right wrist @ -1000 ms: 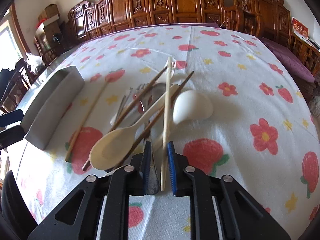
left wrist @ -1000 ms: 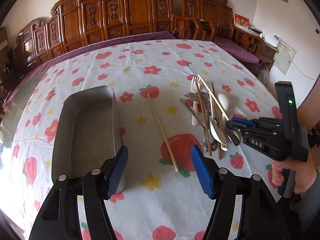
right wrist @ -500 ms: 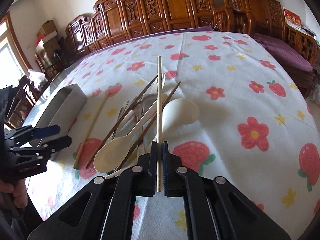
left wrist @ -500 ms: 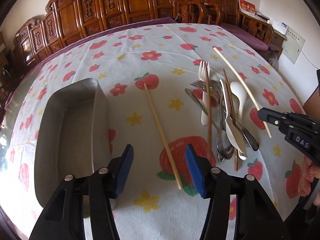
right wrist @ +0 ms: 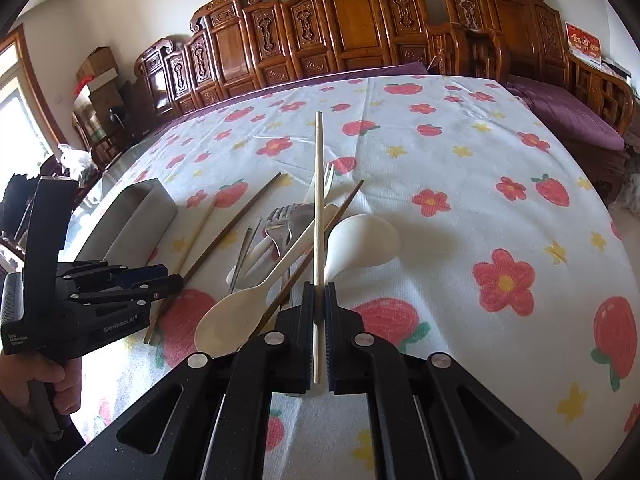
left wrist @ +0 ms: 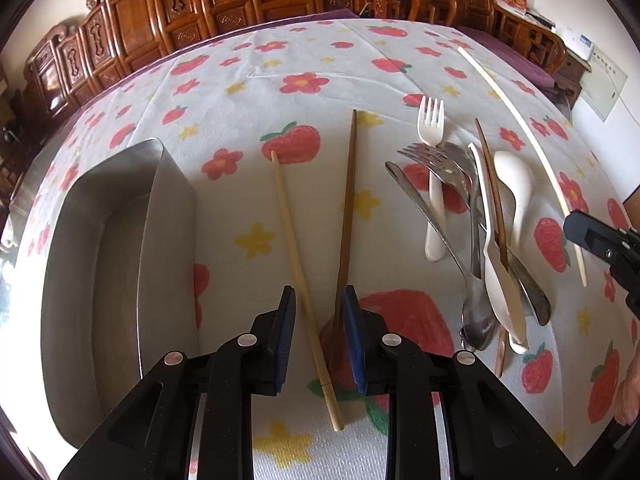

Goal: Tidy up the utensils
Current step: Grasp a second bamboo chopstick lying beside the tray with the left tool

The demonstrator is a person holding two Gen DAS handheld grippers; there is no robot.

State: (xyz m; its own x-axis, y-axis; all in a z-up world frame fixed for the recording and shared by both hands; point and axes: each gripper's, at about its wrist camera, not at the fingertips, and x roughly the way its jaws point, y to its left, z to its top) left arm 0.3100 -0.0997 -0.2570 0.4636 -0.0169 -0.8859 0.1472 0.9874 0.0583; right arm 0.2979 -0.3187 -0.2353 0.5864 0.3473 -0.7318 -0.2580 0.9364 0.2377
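Your left hand-held gripper (left wrist: pixel 319 294) has just been closing. Its blue ribbed pads stand narrowly apart around two chopsticks on the table and do not yet pinch them. One is a pale bamboo stick (left wrist: pixel 288 224) running through the gap. The other is a dark brown stick (left wrist: pixel 349 184) whose near end lies against the right pad.

Your right hand-held gripper (right wrist: pixel 319 292) is clenched on a third chopstick, a slim cream one (right wrist: pixel 318 200). It is lifted off the cloth and points straight ahead from the pads.

A fourth chopstick, also dark brown (left wrist: pixel 490 168), lies across the pile to the right of your left hand-held gripper. That pile holds two forks, one white plastic (left wrist: pixel 431 120) and one metal (left wrist: pixel 428 156). It also holds a deep white soup spoon (left wrist: pixel 514 176), a flat cream spoon (left wrist: pixel 500 280) and overlapping metal pieces whose number you cannot tell.

One tray (left wrist: pixel 100 280) sits just left of your left hand-held gripper. It is rectangular brushed metal with upright walls and rounded corners, and its right wall is close to the left finger.

The table wears a white textured cloth (left wrist: pixel 304 80) printed with strawberries and flowers. A broad stretch of that cloth runs ahead of both sets of fingertips. The curved far edge is lined with carved wooden chairs (left wrist: pixel 240 0).
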